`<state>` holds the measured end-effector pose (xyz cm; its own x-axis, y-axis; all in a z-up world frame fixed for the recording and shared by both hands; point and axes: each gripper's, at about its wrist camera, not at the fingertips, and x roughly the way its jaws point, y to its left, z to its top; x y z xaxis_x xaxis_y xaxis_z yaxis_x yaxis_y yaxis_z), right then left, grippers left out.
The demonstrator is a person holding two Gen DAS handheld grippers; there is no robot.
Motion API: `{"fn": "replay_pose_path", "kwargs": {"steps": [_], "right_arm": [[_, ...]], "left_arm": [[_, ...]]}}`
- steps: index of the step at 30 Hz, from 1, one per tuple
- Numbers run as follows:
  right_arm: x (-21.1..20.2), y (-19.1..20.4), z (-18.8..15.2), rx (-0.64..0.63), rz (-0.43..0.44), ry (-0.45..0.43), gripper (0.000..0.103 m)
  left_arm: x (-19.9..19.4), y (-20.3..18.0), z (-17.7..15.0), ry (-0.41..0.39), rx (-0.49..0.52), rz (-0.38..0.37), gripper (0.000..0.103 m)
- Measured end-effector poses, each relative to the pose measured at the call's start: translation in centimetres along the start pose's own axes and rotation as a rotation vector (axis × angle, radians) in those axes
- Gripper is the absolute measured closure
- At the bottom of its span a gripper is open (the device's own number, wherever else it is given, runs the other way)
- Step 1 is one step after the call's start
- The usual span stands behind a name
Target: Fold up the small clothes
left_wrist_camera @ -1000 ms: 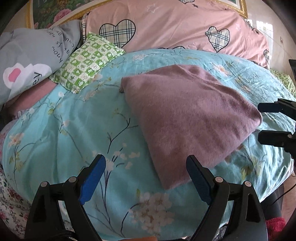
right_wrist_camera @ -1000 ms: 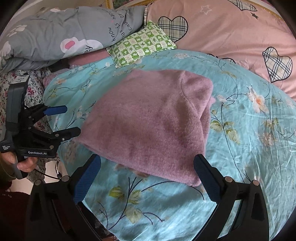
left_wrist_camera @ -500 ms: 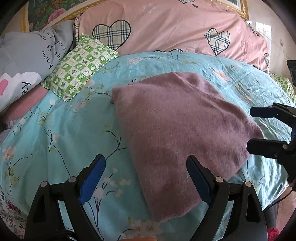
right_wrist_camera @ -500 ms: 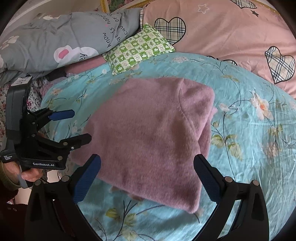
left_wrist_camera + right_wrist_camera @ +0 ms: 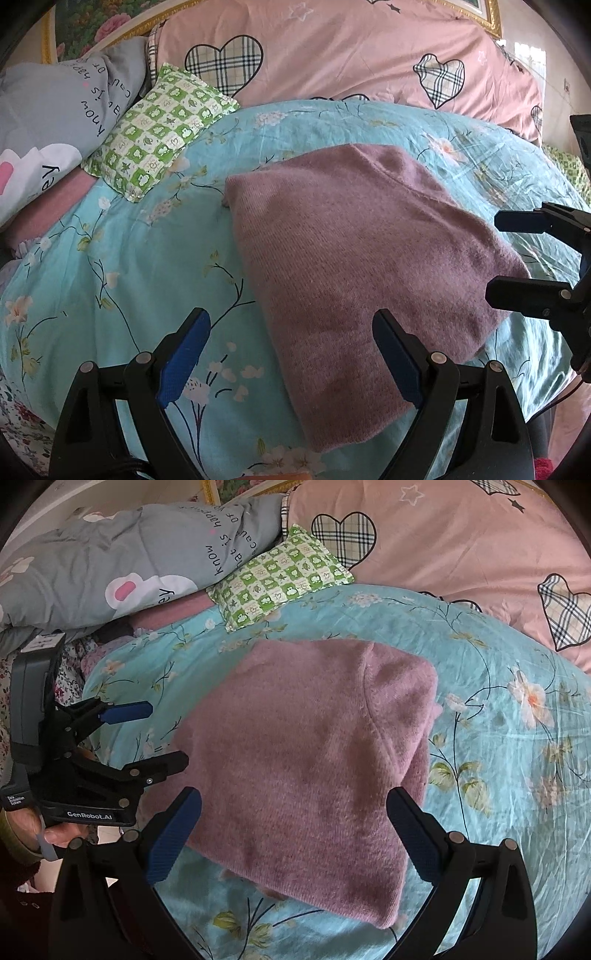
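A mauve knit garment (image 5: 354, 258) lies folded flat on the turquoise flowered bedspread (image 5: 140, 251); it also shows in the right wrist view (image 5: 306, 775). My left gripper (image 5: 291, 354) is open and empty, hovering over the garment's near left edge; it also shows at the left of the right wrist view (image 5: 155, 734). My right gripper (image 5: 295, 834) is open and empty above the garment's near edge; it also shows at the right of the left wrist view (image 5: 495, 254), beside the garment's right corner.
A green checked pillow (image 5: 159, 129) lies beyond the garment at the left. A grey printed pillow (image 5: 51, 122) is farther left. A pink quilt with plaid hearts (image 5: 332, 59) lies along the back. The bed's edge drops off at the near left (image 5: 74, 657).
Both grippers have moved in closer over the garment, which now sits larger and nearer the jaws. Both stay open. The garment has not moved.
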<state>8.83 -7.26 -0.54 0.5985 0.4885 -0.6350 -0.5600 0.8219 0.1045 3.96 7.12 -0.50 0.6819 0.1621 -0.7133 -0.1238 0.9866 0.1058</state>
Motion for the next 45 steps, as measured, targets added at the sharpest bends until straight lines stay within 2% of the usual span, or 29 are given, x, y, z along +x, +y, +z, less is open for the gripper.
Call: {"fn": "replay_pose_path", "kwargs": {"steps": [10, 45], "right_arm": [[0.1, -0.4, 1.0, 0.009, 0.005, 0.011, 0.003], [0.5, -0.4, 1.0, 0.004, 0.020, 0.032, 0.003]], "left_arm": [[0.0, 0.3, 0.7, 0.047, 0.014, 0.050, 0.013], [0.0, 0.4, 0.7, 0.064, -0.008, 0.044, 0.012]]}}
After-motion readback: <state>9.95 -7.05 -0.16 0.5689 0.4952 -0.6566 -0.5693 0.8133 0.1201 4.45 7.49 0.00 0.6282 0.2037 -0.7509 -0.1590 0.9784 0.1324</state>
